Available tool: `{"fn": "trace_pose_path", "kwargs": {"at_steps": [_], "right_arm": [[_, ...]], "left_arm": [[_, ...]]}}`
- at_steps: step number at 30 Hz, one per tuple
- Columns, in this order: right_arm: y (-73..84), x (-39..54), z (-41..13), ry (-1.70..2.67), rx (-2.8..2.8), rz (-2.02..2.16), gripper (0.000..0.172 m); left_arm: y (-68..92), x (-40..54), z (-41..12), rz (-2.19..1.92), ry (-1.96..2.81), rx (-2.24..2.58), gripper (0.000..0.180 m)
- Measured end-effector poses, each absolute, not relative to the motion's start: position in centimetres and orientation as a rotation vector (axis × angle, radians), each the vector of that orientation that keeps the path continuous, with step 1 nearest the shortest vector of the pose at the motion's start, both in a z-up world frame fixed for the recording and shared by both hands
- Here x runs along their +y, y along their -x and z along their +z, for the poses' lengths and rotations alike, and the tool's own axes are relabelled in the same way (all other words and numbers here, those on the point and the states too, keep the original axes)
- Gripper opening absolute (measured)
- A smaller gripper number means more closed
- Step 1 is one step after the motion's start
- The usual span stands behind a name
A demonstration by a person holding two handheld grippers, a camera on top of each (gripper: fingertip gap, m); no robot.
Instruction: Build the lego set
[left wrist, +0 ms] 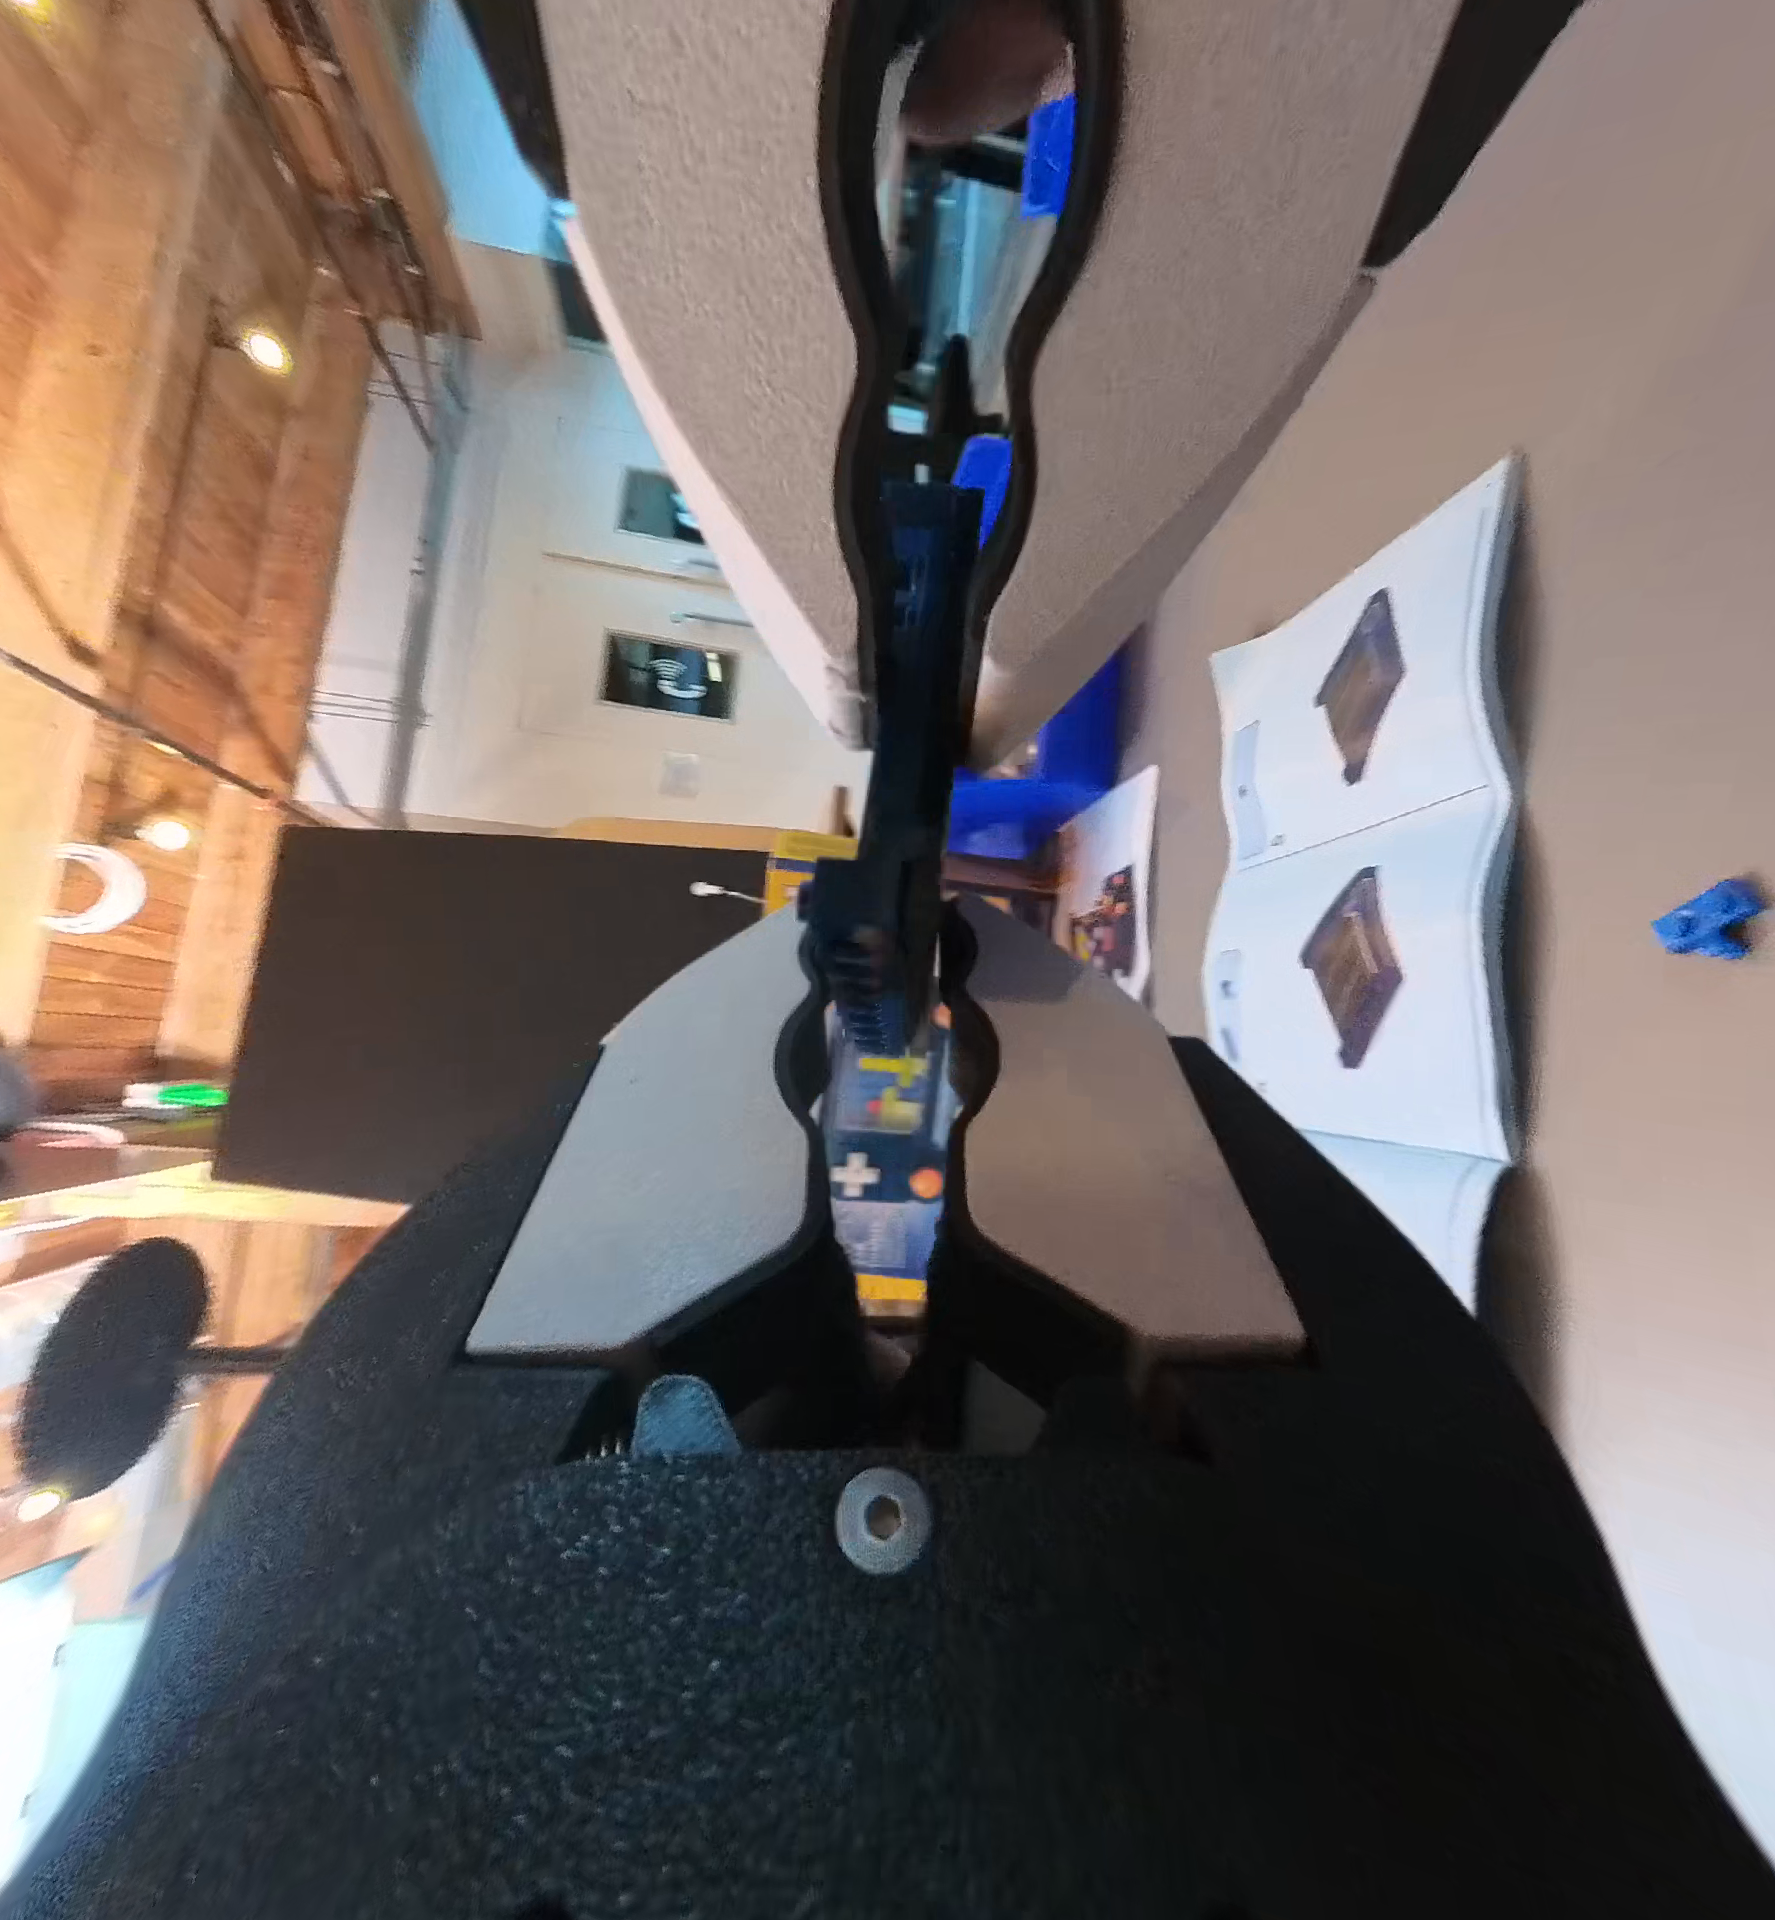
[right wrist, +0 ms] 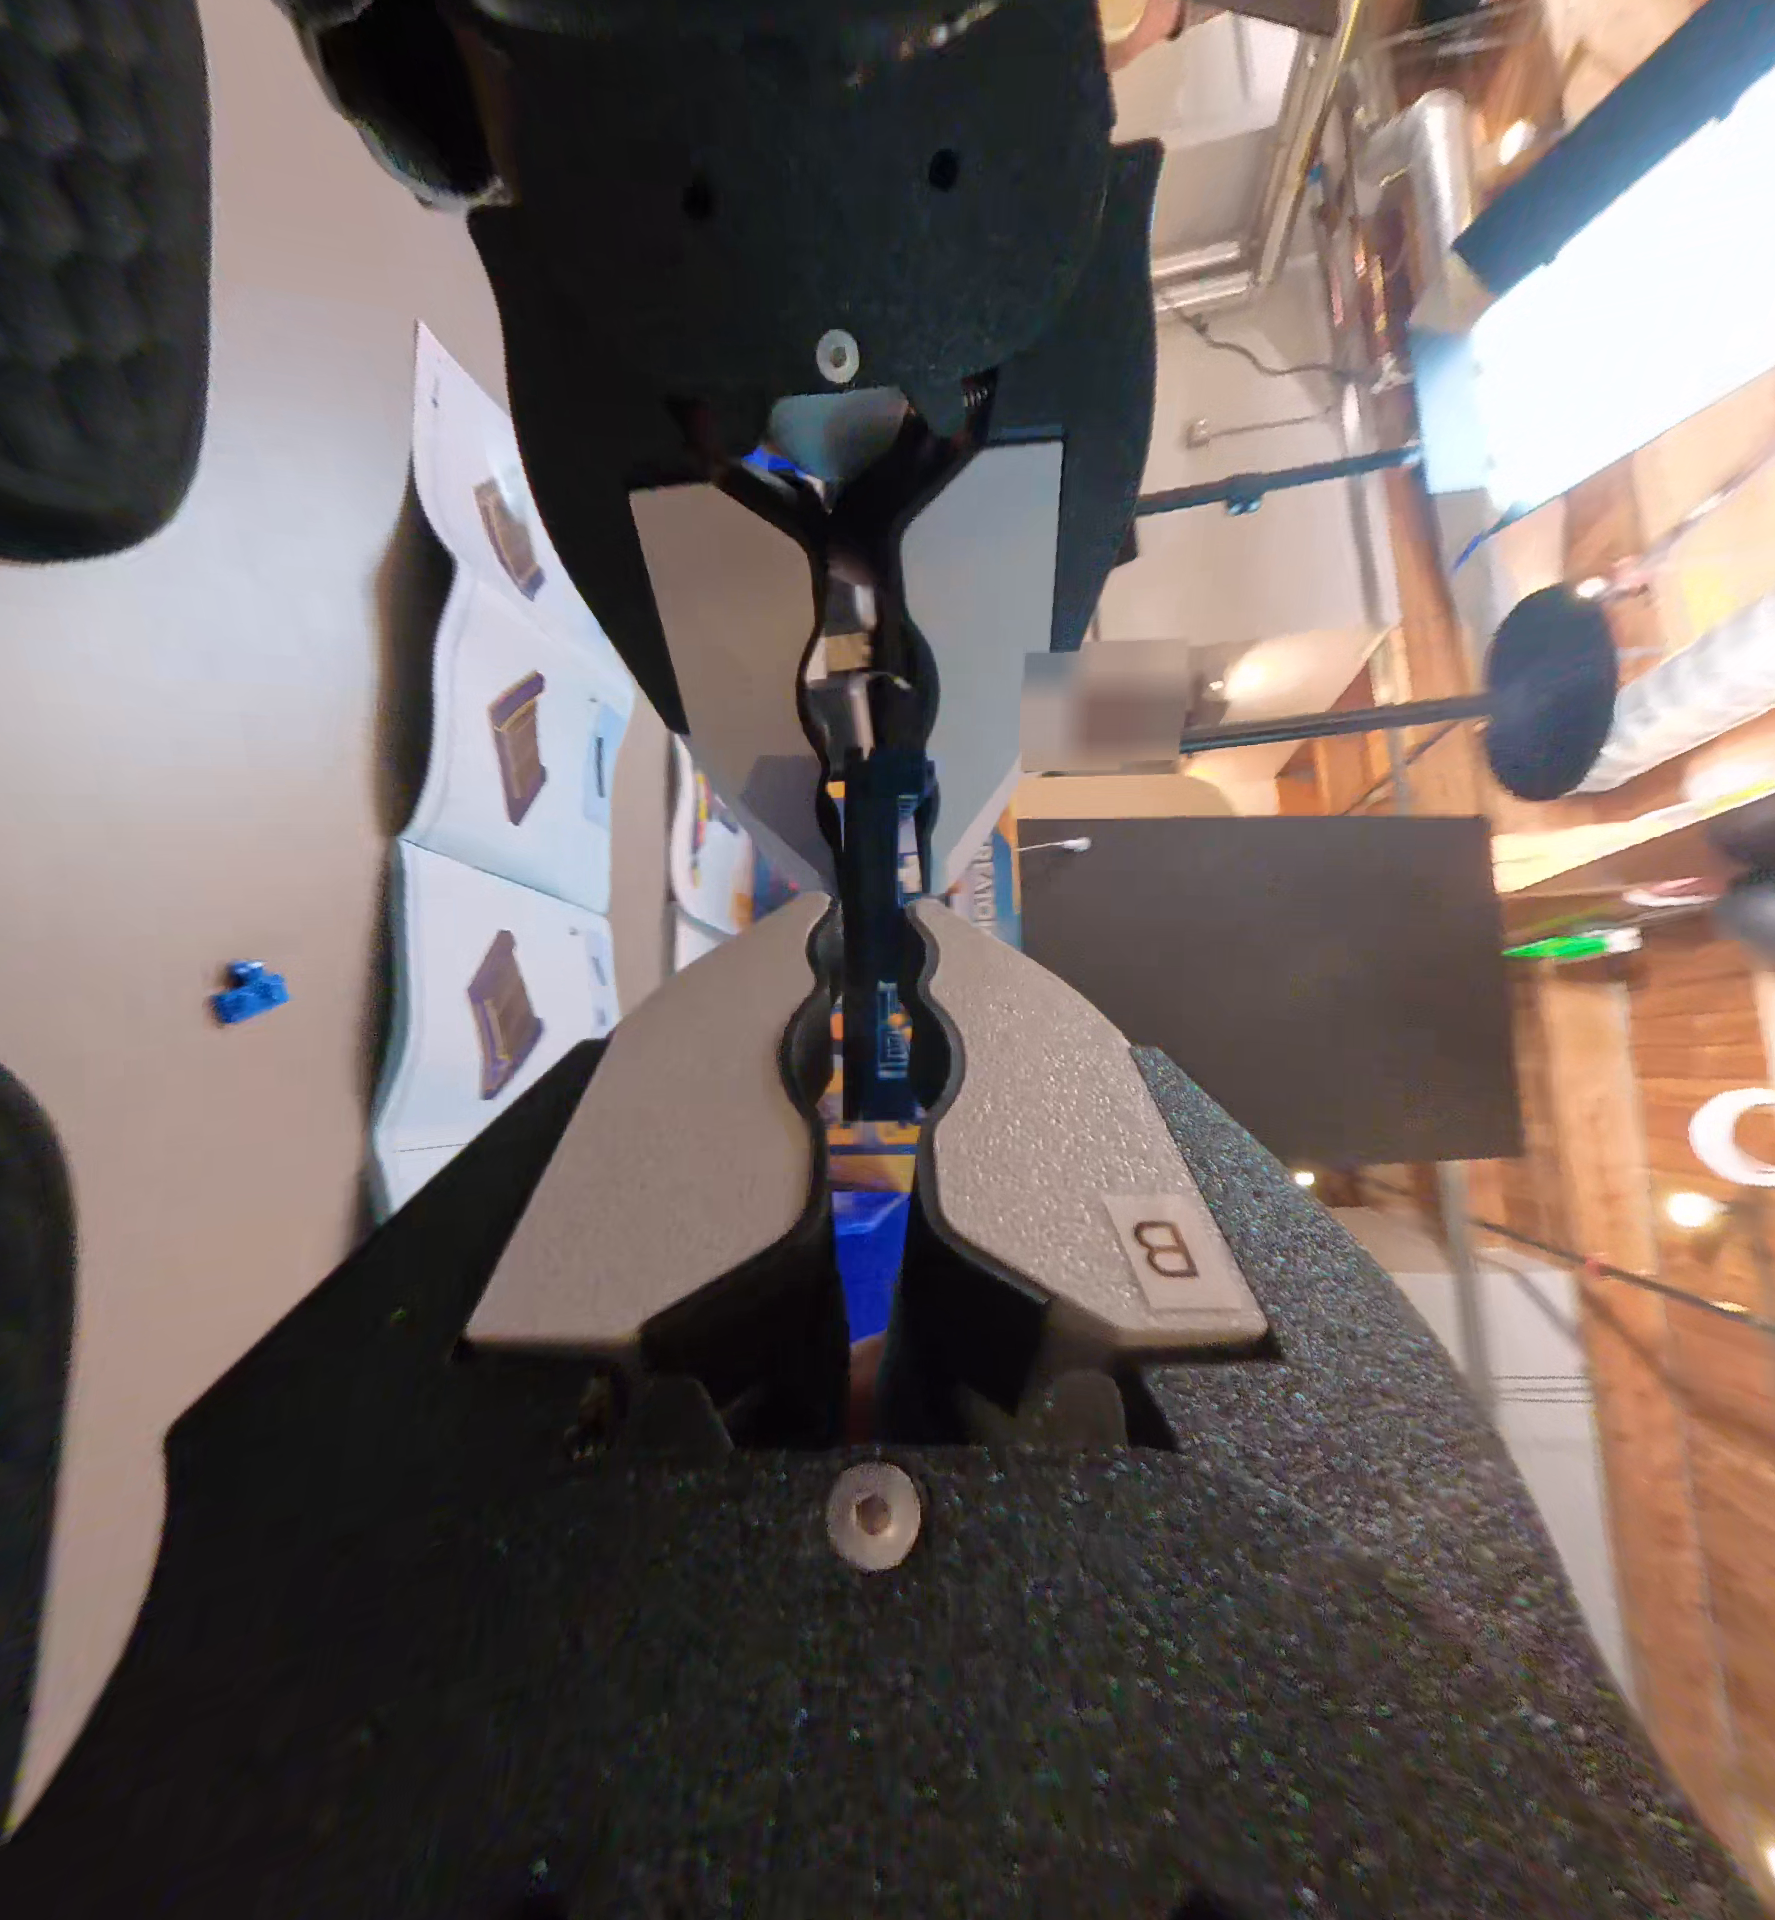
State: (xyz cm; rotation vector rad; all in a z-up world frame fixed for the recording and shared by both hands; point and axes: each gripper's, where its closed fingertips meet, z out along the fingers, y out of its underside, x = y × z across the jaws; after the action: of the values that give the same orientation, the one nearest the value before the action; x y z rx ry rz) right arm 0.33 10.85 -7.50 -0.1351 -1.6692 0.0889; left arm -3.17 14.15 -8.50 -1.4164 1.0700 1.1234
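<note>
A flat dark blue brick assembly (left wrist: 898,727) is seen edge-on, held in the air between both grippers. My left gripper (left wrist: 878,940) is shut on its near end, and studs show between the pads. The right gripper's grey fingers (left wrist: 717,416) come in from the top of the left wrist view and clamp the far end. In the right wrist view my right gripper (right wrist: 875,920) is shut on the same assembly (right wrist: 875,862), and the left gripper's fingers (right wrist: 976,623) close on its far end from above.
An open instruction booklet (left wrist: 1382,831) (right wrist: 509,727) lies on the beige table (left wrist: 1693,416). A small loose blue brick (left wrist: 1709,920) (right wrist: 249,994) sits beside it. Black textured mats (right wrist: 41,260) lie at the table's edge. A black panel (left wrist: 467,987) and blue bins (left wrist: 1070,748) stand behind.
</note>
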Motion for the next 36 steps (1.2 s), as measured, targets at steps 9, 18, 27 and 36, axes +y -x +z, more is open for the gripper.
{"fn": "trace_pose_path", "kwargs": {"at_steps": [9,18,27,36], "right_arm": [[0.7,8.8,-8.4,-0.027,-1.65,0.116,0.01],[-1.0,11.1,-17.8,0.801,-2.239,1.043,0.033],[0.9,13.7,-25.0,0.751,-2.609,0.969,0.025],[1.7,13.4,-25.2,0.693,-2.606,1.08,0.016]], "left_arm": [[4.0,12.0,-9.0,1.171,1.306,1.041,0.014],[10.9,9.5,-14.9,1.182,1.584,0.903,0.014],[11.6,9.2,-17.5,1.215,1.63,0.944,0.014],[11.4,9.4,-18.5,1.216,1.652,1.002,0.014]]}}
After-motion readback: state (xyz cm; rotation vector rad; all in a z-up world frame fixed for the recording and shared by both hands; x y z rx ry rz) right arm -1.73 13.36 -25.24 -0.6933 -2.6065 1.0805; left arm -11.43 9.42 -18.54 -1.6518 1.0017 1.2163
